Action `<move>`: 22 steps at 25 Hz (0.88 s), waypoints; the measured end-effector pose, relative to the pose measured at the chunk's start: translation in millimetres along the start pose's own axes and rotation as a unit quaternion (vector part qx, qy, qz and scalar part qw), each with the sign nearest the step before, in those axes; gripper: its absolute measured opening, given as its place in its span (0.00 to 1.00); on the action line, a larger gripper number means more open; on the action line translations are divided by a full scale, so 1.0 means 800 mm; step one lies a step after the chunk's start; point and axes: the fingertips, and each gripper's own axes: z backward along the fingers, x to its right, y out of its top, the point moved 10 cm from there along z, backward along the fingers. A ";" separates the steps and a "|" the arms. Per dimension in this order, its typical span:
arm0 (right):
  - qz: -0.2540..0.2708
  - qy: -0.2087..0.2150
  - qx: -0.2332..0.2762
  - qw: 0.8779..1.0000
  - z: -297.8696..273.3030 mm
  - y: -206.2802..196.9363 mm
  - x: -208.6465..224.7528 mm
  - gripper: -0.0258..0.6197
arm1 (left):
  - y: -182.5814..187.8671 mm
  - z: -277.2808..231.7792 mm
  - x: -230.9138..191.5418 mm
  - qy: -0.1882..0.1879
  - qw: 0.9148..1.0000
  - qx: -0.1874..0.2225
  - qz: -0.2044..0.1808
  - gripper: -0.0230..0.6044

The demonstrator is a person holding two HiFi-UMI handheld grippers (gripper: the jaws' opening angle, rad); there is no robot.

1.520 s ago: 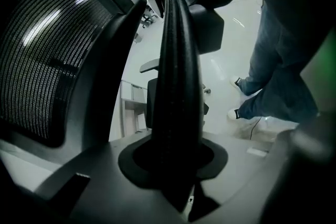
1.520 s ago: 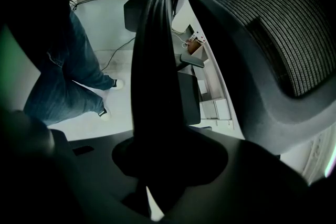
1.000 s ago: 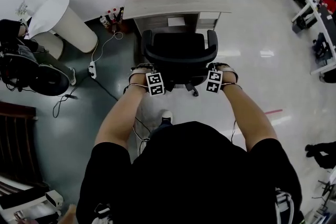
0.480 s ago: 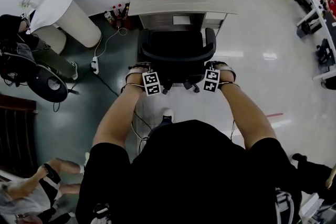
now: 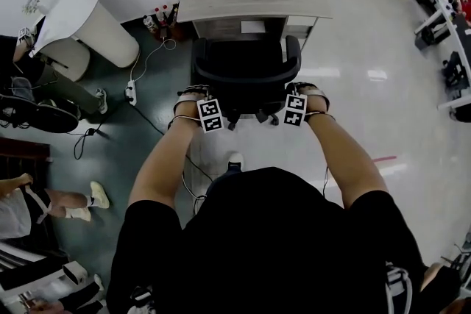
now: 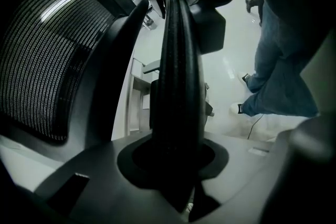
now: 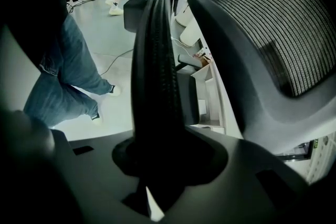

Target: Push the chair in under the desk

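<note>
Seen from above, a black chair (image 5: 246, 70) stands with its front at the counter (image 5: 254, 7) edge. The left tongs (image 5: 209, 110) hold the left armrest (image 6: 176, 86), with their jaws opening. The right tongs (image 5: 296, 105) clamp the right armrest (image 7: 155, 86). Best to firm up the left hold, then push both sides evenly and straight forward.

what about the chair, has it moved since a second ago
Yes. The chair has moved slightly forward, toward the desk: the gap to the desk's front edge is narrower.
</note>
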 end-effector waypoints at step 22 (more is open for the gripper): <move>-0.007 -0.004 -0.001 1.000 -0.061 0.027 0.118 0.23 | -0.039 -0.064 -0.112 0.002 1.000 0.000 0.002 0.21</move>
